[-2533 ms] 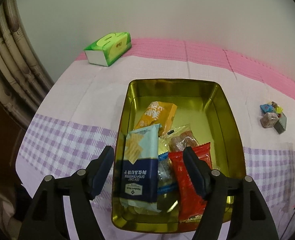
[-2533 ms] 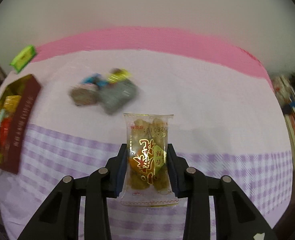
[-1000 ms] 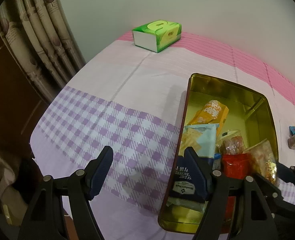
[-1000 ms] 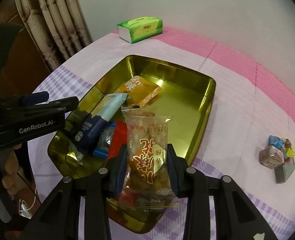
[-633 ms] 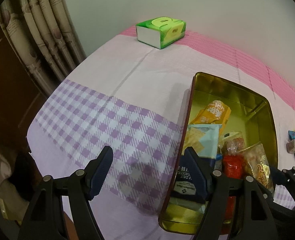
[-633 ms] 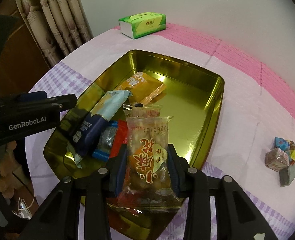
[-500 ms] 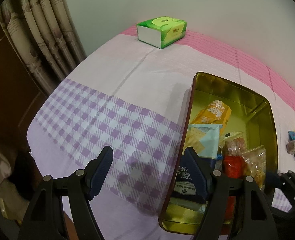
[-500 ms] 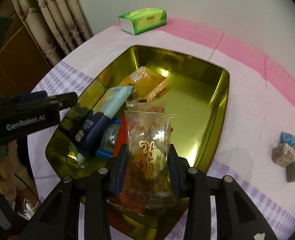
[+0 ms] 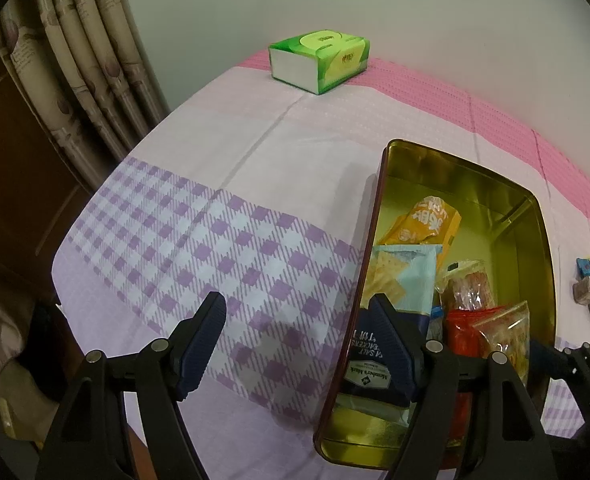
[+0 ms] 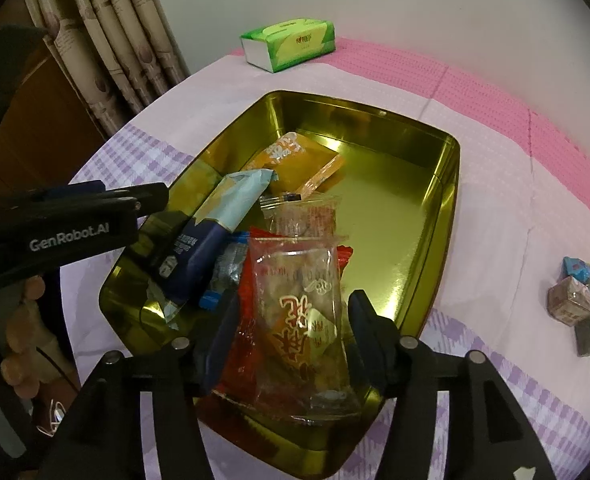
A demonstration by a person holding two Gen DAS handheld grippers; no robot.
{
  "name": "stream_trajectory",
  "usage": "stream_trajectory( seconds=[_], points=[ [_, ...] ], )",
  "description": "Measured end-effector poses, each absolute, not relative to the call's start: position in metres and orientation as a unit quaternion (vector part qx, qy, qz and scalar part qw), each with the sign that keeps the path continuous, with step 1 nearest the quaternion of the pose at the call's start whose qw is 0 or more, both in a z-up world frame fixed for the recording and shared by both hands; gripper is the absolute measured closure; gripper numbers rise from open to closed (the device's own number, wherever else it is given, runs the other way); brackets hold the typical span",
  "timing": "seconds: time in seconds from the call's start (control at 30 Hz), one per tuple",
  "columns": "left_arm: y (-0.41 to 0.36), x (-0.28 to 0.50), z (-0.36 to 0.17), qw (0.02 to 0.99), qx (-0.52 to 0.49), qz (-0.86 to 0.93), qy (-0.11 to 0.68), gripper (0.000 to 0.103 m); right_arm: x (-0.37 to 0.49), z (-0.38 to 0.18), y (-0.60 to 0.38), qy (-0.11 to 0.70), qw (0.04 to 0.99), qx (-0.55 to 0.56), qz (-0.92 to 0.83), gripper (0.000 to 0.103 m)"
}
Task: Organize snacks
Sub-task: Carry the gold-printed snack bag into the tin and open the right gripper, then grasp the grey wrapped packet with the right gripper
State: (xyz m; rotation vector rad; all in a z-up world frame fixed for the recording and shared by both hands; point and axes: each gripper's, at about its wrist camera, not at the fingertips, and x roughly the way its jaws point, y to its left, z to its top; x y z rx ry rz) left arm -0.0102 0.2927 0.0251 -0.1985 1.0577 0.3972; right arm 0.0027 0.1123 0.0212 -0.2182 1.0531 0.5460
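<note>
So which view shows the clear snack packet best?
The right wrist view: the clear packet sits centred between the opening right gripper, over the tin, print visible. The left wrist view catches only its top part, behind that gripper's finger.

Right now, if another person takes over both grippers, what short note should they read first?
Right gripper: jaws opening, clear snack packet between them, lying on the red packet in the gold tin.
Left gripper: open, holds nothing, one finger over the tin's near edge.
Done: orange packet, blue cracker pack and others are in the tin.
Left: the small wrapped candies on the cloth at the right; the green tissue box stands at the far edge.
</note>
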Motion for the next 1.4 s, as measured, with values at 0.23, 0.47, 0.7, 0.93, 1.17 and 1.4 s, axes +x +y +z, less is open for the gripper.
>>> stream_trajectory(
  seconds=[0.23,0.47,0.7,0.93,1.17,1.4],
  points=[
    [0.292,-0.010,0.024,0.840,-0.094,0.190,0.500,0.029,-0.001,0.042,0.100,0.475,0.837,-0.087,0.257,0.047],
    [0.292,-0.010,0.025,0.839,-0.094,0.190,0.500,0.029,0.008,0.064,0.049,0.456,0.864,-0.061,0.204,0.047],
    [0.291,-0.010,0.026,0.839,-0.094,0.189,0.501,0.029,0.038,0.063,-0.048,0.481,0.874,-0.020,0.068,0.047],
    [0.291,-0.010,0.025,0.840,-0.091,0.187,0.502,0.029,0.068,0.046,-0.128,0.526,0.848,0.044,-0.042,0.047],
    [0.290,-0.010,0.024,0.839,-0.090,0.186,0.503,0.029,0.090,0.031,-0.156,0.545,0.826,0.127,-0.066,0.047],
    [0.289,-0.009,0.022,0.840,-0.082,0.184,0.504,0.029,0.103,0.018,-0.151,0.550,0.822,0.110,-0.094,0.049]
  ],
)
